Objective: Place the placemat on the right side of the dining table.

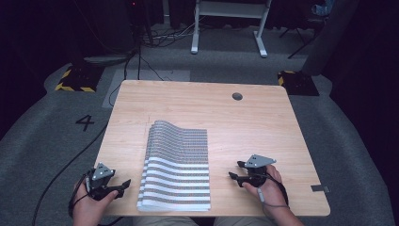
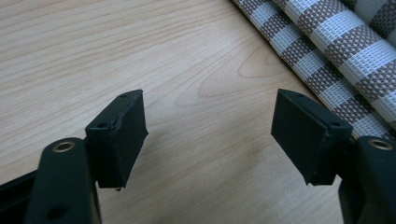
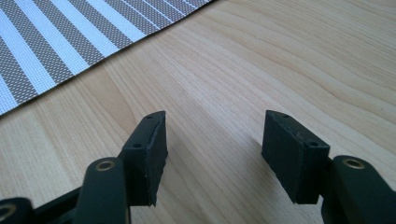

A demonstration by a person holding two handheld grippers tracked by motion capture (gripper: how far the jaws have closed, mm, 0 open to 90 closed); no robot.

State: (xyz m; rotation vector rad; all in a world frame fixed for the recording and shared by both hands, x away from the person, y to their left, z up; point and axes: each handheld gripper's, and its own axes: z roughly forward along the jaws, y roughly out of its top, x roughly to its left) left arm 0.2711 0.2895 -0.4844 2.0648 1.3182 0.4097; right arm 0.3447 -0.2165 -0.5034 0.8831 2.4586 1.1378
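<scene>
A brown-and-white striped woven mat (image 1: 176, 165) lies on the wooden table (image 1: 211, 108), folded over so its left side forms a thick doubled edge. My left gripper (image 1: 123, 184) rests at the table's near left corner, open, pointing at the mat's folded edge (image 2: 336, 56). In the left gripper view its jaws (image 2: 208, 135) stand wide apart over bare wood. My right gripper (image 1: 235, 170) sits to the right of the mat, open, aimed left toward the flat edge (image 3: 70, 42). Between its jaws (image 3: 212, 149) lies bare wood.
A round cable hole (image 1: 237, 96) sits near the table's far right. A small grey tab (image 1: 320, 189) lies at the near right edge. Cables, a white desk frame (image 1: 230, 23) and yellow-black marked bases stand on the grey floor beyond.
</scene>
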